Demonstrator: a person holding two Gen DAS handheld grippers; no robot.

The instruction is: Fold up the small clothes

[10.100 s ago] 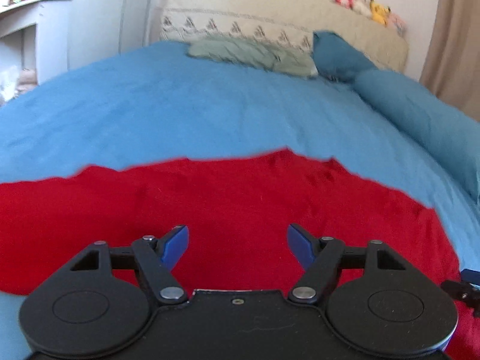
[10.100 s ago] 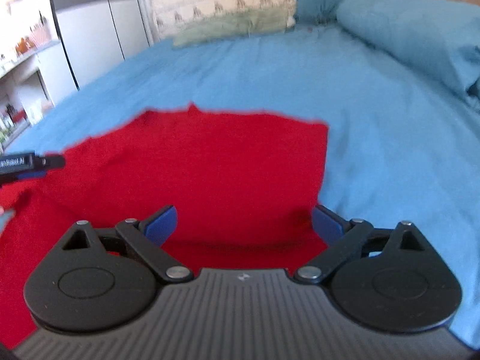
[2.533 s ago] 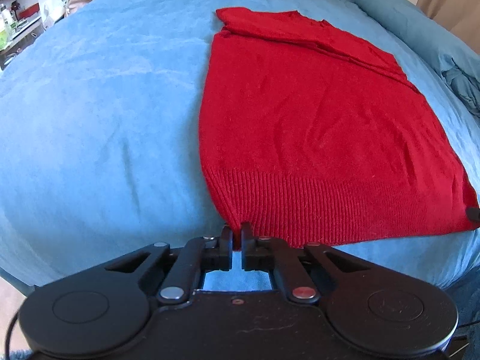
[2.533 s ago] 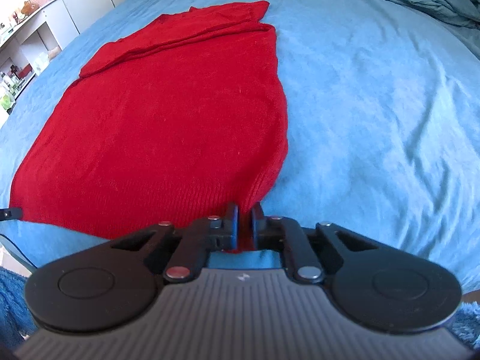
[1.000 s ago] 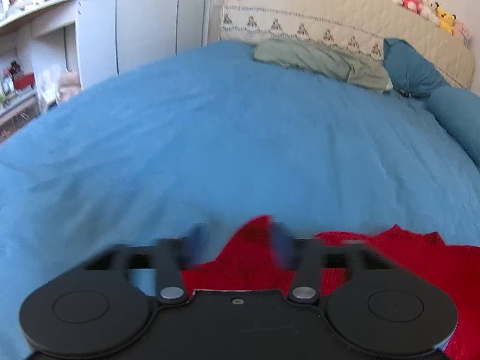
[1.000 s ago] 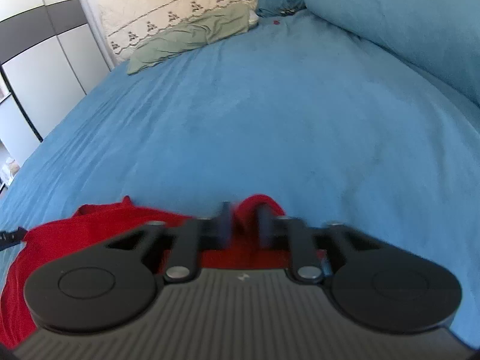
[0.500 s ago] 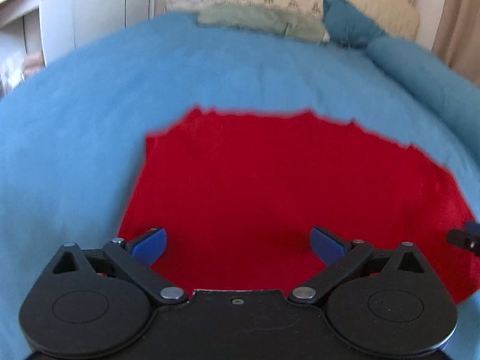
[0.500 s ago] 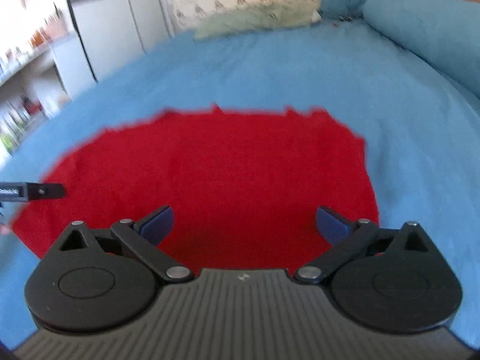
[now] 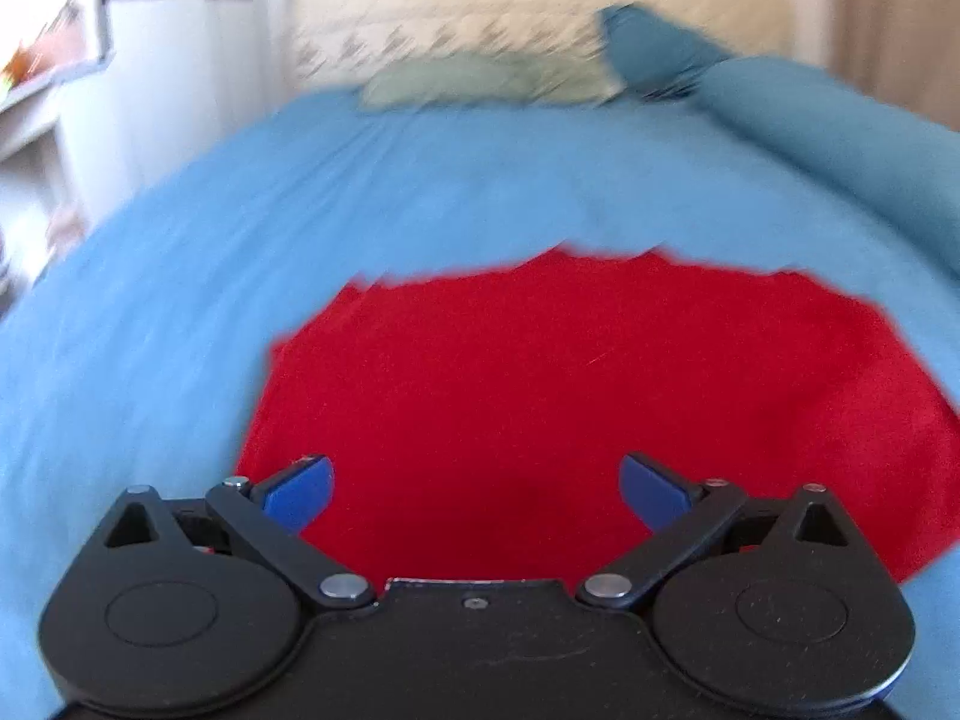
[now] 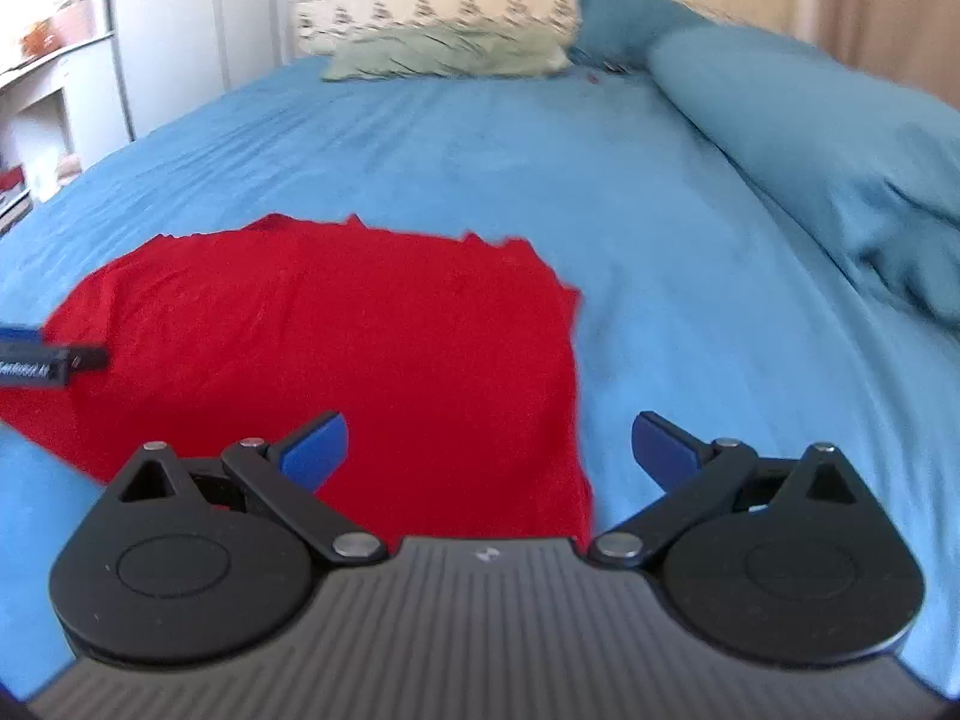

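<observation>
A red knit sweater (image 9: 576, 396) lies folded in half on the blue bed sheet (image 9: 240, 228). In the left wrist view, my left gripper (image 9: 477, 489) is open and empty just above the sweater's near edge. In the right wrist view the sweater (image 10: 336, 348) fills the left half. My right gripper (image 10: 489, 447) is open and empty over the sweater's right edge. A tip of the left gripper (image 10: 54, 360) shows at the left edge over the sweater.
A green pillow (image 10: 444, 57) and a dark blue cushion (image 10: 606, 12) lie at the headboard. A rolled blue duvet (image 10: 810, 132) runs along the right side. A white cupboard (image 10: 180, 42) and shelves stand to the left of the bed.
Both grippers carried the sweater's hem up to its far end, opened and let go. In the last half second both have drawn back slightly, and the right one has shifted rightward.
</observation>
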